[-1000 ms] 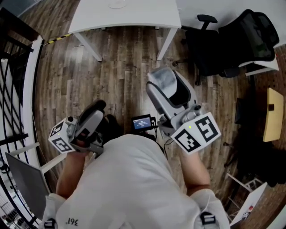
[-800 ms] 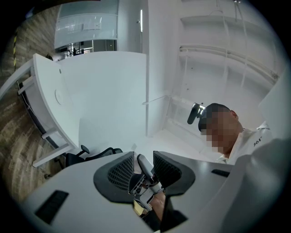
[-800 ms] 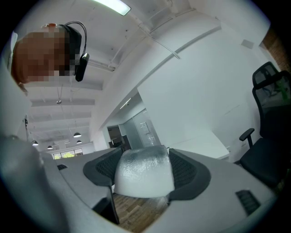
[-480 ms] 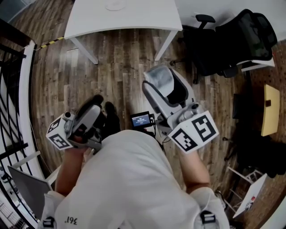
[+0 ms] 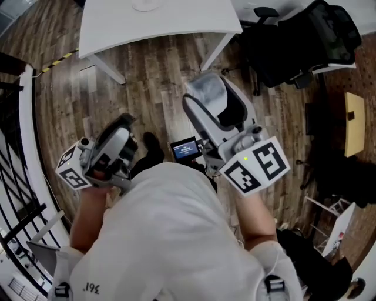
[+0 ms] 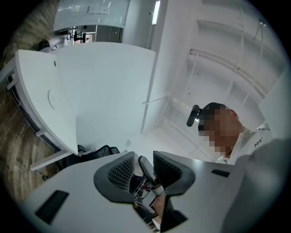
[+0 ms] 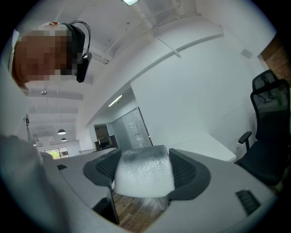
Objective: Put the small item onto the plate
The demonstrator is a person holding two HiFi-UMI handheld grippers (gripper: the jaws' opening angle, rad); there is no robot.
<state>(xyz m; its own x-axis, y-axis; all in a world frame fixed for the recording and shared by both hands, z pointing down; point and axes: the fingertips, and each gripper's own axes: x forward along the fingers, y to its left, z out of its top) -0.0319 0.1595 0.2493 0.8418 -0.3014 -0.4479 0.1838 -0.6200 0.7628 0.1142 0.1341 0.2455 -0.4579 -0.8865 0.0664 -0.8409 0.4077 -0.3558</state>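
Here the small item (image 7: 144,178), a silvery-white bundle with a bubbled surface, sits pinched between the two jaws of the right gripper (image 7: 145,169). The dark ribbed pads press against its left and right sides, and it fills the gap between them. In the head view the same bundle (image 5: 207,97) shows at the tip of the right gripper (image 5: 212,111), held in the air above the wood floor (image 5: 158,88), well short of the table. The marker cube (image 5: 255,166) at the near end of that gripper faces up, close to the person's white shirt (image 5: 170,235).

The left gripper (image 6: 142,164) has its jaws spread a little way apart, with nothing pinched; only background shows through the gap. In the head view the left gripper (image 5: 120,132) is held low at the left, well apart from the right one.

The plate (image 5: 145,4) lies on the white table (image 5: 158,26) at the far edge of the scene, cut off by the top of the head view. It looks pale and round, and I cannot tell whether anything is on it. The small item is well apart from it, nearer the person.

Between the two grippers, near the person's front, hangs a small device with a lit screen (image 5: 185,149). A black office chair (image 5: 305,41) stands at the far right beside the table. A dark railing (image 5: 17,176) runs along the left.
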